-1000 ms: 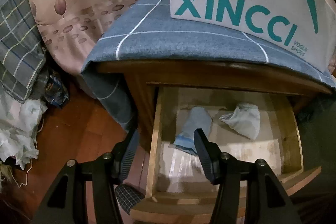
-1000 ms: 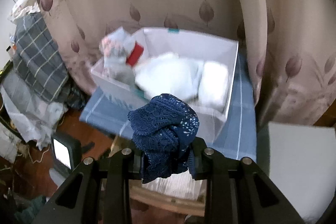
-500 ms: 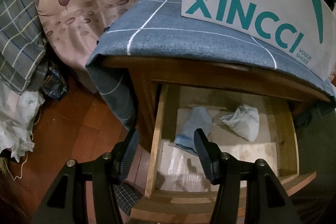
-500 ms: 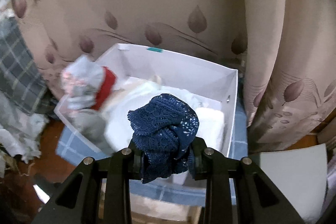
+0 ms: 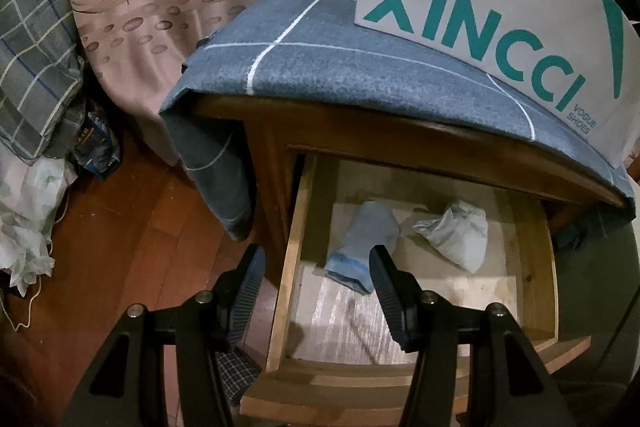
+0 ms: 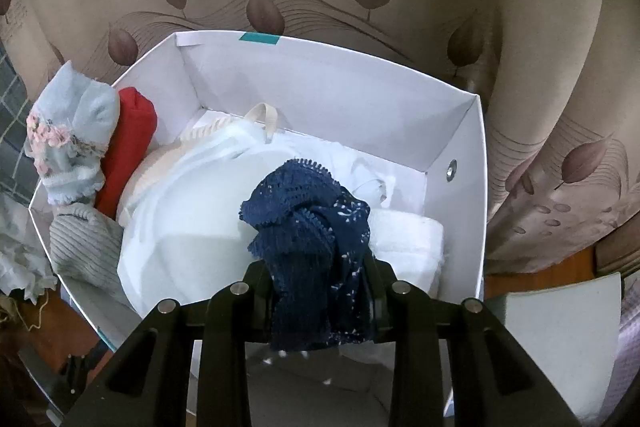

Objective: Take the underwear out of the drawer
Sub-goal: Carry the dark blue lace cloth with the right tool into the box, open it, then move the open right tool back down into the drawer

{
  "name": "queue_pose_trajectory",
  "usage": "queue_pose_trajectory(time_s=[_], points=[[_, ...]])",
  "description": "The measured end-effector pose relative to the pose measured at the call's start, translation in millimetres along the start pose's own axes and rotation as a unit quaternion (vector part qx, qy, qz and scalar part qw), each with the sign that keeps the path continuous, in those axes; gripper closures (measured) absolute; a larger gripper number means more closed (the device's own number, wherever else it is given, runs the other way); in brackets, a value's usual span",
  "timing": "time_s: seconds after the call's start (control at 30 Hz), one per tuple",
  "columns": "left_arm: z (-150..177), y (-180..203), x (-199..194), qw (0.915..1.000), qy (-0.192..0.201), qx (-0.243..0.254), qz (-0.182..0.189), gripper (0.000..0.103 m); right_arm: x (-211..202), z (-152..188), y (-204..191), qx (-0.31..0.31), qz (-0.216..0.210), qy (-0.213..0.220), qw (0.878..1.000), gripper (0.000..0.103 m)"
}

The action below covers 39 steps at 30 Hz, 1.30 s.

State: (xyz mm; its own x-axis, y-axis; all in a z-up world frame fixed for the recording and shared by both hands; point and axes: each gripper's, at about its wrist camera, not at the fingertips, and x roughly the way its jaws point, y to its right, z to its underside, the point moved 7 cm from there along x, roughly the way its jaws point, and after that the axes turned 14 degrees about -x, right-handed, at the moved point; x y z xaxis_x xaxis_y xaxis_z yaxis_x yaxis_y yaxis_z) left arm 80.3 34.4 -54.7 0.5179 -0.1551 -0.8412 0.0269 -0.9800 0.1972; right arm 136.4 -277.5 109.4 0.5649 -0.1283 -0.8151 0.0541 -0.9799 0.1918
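Navy underwear above the shoe box

My right claw (image 6: 316, 267) pinches the navy lace underwear (image 6: 308, 223) over the white box (image 6: 456, 131); my left claw (image 5: 316, 267) gapes empty above the open drawer (image 5: 532, 267).

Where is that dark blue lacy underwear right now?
In the right wrist view, the navy lace underwear is clamped in the right gripper, above the white shoebox.

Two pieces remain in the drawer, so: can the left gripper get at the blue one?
Probably yes: the left gripper is open and empty, the drawer is pulled out, and nothing covers the blue underwear.
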Motion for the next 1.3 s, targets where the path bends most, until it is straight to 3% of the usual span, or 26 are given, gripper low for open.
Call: queue_pose_trajectory(time_s=[0.1,0.23,0.43,0.63,0.8,0.97,1.3], points=[[-0.9,-0.4,-0.2,1.0,0.002,0.002,-0.003,0.047,-5.0,-0.3,3.3,-0.007,0.017,0.01,1.0,0.065],[-1.0,-1.7,0.9,1.0,0.001,0.0,-0.005,0.047,-26.4,-1.8,8.6,0.001,0.013,0.036,0.999,0.043],[-0.9,-1.7,1.2,0.9999,0.003,0.006,-0.01,0.047,-68.5,-1.0,0.1,-0.029,0.017,0.072,0.997,0.043],[0.0,-2.7,1.7,0.9998,0.004,0.013,-0.017,0.047,-107.8,16.1,-33.3,-0.085,0.008,0.103,0.991,0.043],[-1.1,-5.8,2.5,0.9998,0.003,0.007,-0.018,0.047,-120.2,44.5,-64.3,-0.103,-0.032,0.116,0.987,0.042],[-1.3,-5.9,0.3,0.9998,0.007,0.009,-0.018,0.047,-109.4,92.2,-93.4,-0.132,-0.042,0.096,0.986,0.043],[-3.3,-15.8,-0.6,0.9997,0.002,-0.011,-0.019,0.047,-40.7,167.7,-131.4,-0.19,-0.056,-0.001,0.98,0.042]])
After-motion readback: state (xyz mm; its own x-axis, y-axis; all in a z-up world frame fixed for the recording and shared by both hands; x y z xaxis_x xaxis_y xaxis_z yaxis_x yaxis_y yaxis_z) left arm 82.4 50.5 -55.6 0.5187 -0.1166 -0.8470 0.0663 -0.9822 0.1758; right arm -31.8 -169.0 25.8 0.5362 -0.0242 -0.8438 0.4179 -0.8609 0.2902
